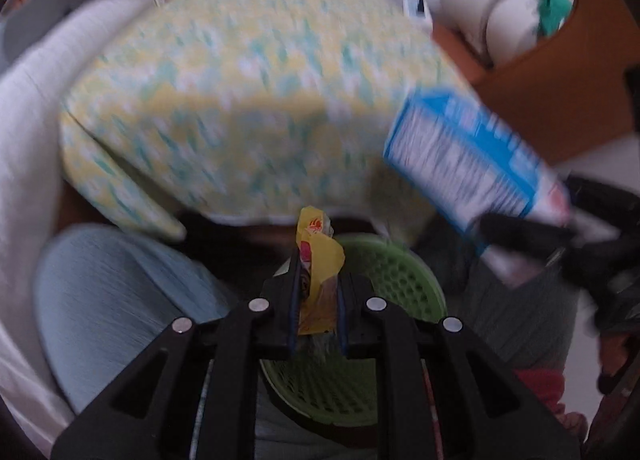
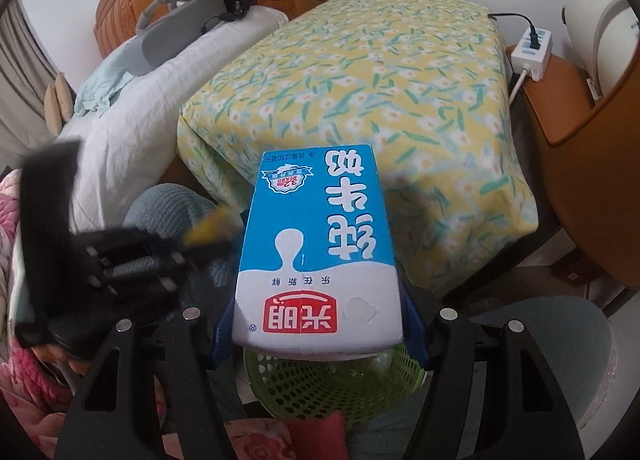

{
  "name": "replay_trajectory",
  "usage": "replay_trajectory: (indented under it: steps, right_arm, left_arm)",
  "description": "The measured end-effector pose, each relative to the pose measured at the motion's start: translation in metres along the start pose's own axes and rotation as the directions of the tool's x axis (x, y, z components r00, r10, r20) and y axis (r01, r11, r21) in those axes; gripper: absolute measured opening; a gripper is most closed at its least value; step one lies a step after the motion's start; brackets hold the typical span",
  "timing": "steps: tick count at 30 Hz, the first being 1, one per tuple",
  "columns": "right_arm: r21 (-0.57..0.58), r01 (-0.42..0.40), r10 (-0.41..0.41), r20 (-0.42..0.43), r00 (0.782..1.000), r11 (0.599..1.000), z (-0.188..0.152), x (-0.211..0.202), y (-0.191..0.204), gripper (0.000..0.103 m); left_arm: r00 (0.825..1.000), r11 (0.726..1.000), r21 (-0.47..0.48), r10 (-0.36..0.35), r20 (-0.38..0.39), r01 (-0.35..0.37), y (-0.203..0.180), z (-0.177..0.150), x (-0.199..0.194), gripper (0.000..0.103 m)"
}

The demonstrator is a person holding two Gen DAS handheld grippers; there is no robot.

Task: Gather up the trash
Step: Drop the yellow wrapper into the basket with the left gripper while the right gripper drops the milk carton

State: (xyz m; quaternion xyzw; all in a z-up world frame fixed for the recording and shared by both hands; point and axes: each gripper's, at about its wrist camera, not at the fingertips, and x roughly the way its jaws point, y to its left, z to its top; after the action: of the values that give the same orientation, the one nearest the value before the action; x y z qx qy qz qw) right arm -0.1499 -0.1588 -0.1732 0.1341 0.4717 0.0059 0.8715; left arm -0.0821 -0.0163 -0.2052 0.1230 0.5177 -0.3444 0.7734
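Gripping a crumpled yellow wrapper point(image 1: 318, 280), my left gripper point(image 1: 318, 312) has its jaws drawn almost together, the blue pads pressing the wrapper from both sides so that it sticks up between them. Directly below it in the left wrist view sits the green basket point(image 1: 404, 280), its perforated wall showing on the near side of the fingers.

My right gripper point(image 2: 318, 334) clamps a blue and white milk carton point(image 2: 320, 244) by its white end, jaws held fairly wide across the carton's width, with the blue end pointing away toward the far side. The same green basket lies just under the carton in the right wrist view, its mesh rim visible beneath the near end of the box. From the left wrist camera the carton appears at the right, tilted and blurred, held by black fingers.

Beyond both grippers stands a table covered with a yellow floral cloth point(image 2: 360, 71). To the left of it lies a white quilt point(image 2: 132, 99) on a bed. At the far right a white power strip point(image 2: 534, 45) rests on a brown surface beside the table.
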Motion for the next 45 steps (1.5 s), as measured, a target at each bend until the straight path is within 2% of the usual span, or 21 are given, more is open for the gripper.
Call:
replay_trajectory:
  steps: [3, 4, 11, 12, 13, 15, 17, 19, 27, 33, 36, 39, 41, 45]
  right_arm:
    - [0.019, 0.021, -0.021, 0.002, 1.000, 1.000, -0.003, 0.000, -0.008, 0.066]
    - [0.027, 0.021, -0.021, 0.003, 1.000, 0.999, -0.003, -0.001, -0.011, 0.067]
    - [0.044, 0.028, -0.028, 0.004, 1.000, 0.999, -0.002, 0.000, -0.021, 0.067]
    - [0.045, 0.027, -0.027, 0.003, 1.000, 0.999, -0.001, 0.000, -0.022, 0.067]
    - [0.045, 0.026, -0.026, 0.002, 1.000, 0.999, -0.001, 0.000, -0.022, 0.066]
    - [0.048, 0.026, -0.026, -0.002, 1.000, 0.999, -0.001, 0.001, -0.023, 0.067]
    - [0.051, 0.027, -0.026, -0.005, 1.000, 0.998, -0.001, 0.002, -0.023, 0.066]
    - [0.053, 0.026, -0.026, -0.008, 1.000, 0.998, -0.001, 0.003, -0.024, 0.066]
    - [0.057, 0.027, -0.026, -0.016, 1.000, 0.998, -0.002, 0.005, -0.024, 0.066]
    - [0.054, 0.027, -0.026, -0.018, 0.999, 0.998, -0.001, 0.004, -0.022, 0.067]
    - [0.032, 0.021, -0.020, -0.024, 1.000, 0.999, -0.004, 0.002, -0.019, 0.067]
    - [-0.012, 0.004, -0.004, -0.059, 0.998, 1.000, -0.009, 0.004, -0.013, 0.067]
    - [-0.044, -0.013, 0.008, -0.094, 0.996, 0.999, -0.017, 0.009, -0.007, 0.067]
    - [-0.053, -0.039, 0.030, -0.156, 0.987, 0.998, -0.027, 0.025, 0.000, 0.067]
  left_arm:
    - [0.992, 1.000, 0.012, -0.001, -0.126, 0.003, -0.009, -0.020, 0.037, 0.014]
    - [0.989, 1.000, 0.016, -0.004, -0.145, 0.006, -0.011, -0.024, 0.043, 0.014]
    - [0.987, 0.999, 0.043, -0.008, -0.162, 0.016, -0.019, -0.029, 0.048, 0.016]
    - [0.987, 0.999, 0.044, -0.012, -0.160, 0.019, -0.019, -0.029, 0.047, 0.027]
    - [0.987, 0.999, 0.045, -0.017, -0.159, 0.025, -0.020, -0.028, 0.047, 0.048]
    - [0.991, 0.999, 0.046, -0.016, -0.131, 0.023, -0.022, -0.026, 0.042, 0.078]
    - [0.994, 0.997, 0.065, -0.022, -0.112, 0.029, -0.025, -0.024, 0.036, 0.082]
    - [0.994, 0.997, 0.070, -0.020, -0.108, 0.028, -0.026, -0.022, 0.034, 0.091]
    - [0.994, 0.999, 0.047, 0.008, -0.108, -0.003, -0.021, -0.016, 0.031, 0.094]
    - [0.994, 0.994, 0.032, 0.110, -0.027, -0.109, -0.013, -0.006, 0.004, 0.094]
    - [0.982, 0.985, 0.020, 0.170, 0.086, -0.172, -0.006, 0.003, -0.033, 0.094]
    - [0.955, 0.973, -0.008, 0.228, 0.191, -0.231, 0.006, 0.012, -0.069, 0.095]
    - [0.944, 0.969, -0.032, 0.246, 0.219, -0.245, 0.015, 0.016, -0.083, 0.095]
    - [0.939, 0.967, -0.077, 0.253, 0.233, -0.242, 0.027, 0.020, -0.095, 0.095]
